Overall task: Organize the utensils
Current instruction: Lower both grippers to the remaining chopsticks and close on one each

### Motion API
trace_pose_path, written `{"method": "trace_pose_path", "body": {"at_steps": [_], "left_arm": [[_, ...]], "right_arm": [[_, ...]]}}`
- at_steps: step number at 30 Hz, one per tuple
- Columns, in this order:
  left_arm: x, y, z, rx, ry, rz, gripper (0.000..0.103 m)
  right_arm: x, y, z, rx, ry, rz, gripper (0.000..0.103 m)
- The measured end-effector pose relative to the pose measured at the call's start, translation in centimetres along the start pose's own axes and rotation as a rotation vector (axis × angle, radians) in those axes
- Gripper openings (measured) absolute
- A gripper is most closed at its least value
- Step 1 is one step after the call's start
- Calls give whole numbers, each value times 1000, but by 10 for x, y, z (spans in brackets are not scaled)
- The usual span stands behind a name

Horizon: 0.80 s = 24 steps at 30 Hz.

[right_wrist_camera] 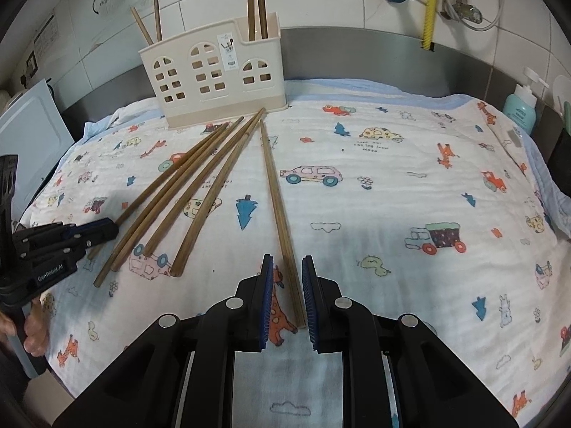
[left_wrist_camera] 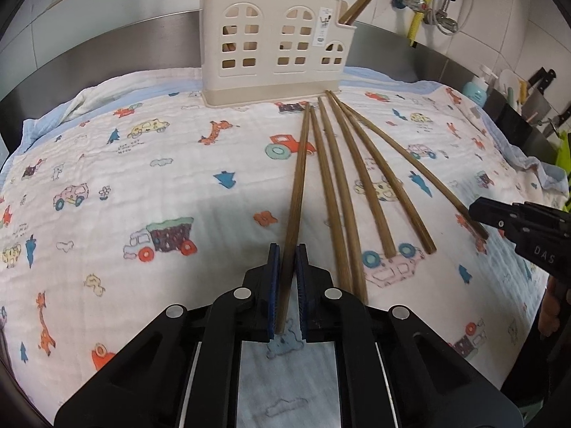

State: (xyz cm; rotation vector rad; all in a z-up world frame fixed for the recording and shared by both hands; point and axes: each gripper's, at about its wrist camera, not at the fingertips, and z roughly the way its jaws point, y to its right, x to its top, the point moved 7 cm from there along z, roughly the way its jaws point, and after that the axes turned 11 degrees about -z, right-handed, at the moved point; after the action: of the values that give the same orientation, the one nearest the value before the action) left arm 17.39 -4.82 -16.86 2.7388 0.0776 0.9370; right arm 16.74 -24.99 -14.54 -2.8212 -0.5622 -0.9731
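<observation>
Several wooden chopsticks (left_wrist_camera: 360, 174) lie fanned on a cartoon-print cloth (left_wrist_camera: 125, 164) in front of a cream utensil holder (left_wrist_camera: 274, 42) that has chopsticks standing in it. My left gripper (left_wrist_camera: 287, 249) is open, its blue pads on either side of the leftmost chopstick (left_wrist_camera: 298, 185) without squeezing it. My right gripper (right_wrist_camera: 287, 262) is open around the near end of the rightmost chopstick (right_wrist_camera: 280, 214), which lies flat. In the left wrist view the right gripper (left_wrist_camera: 481, 210) sits over that same stick's end. The holder (right_wrist_camera: 210, 75) stands at the back left in the right wrist view.
A steel backsplash and tiled wall with pipes (left_wrist_camera: 424, 3) run behind. A teal soap bottle (right_wrist_camera: 521, 107) and knives (left_wrist_camera: 542, 82) stand at the far right. A white board (right_wrist_camera: 28, 135) leans at the left. The left gripper (right_wrist_camera: 103, 230) shows at the left edge.
</observation>
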Motion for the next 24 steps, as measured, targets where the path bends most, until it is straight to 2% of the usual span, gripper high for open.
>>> {"method": "trace_pose_path", "body": {"at_steps": [12,24], "left_arm": [[1,4,3,-33,-1,3,9],[3,7,6,-26,-4,18,8]], "right_arm": [[4,-2,16,-3,-23,-31,16],[5,-4,19,-36,-28,-79,8]]}}
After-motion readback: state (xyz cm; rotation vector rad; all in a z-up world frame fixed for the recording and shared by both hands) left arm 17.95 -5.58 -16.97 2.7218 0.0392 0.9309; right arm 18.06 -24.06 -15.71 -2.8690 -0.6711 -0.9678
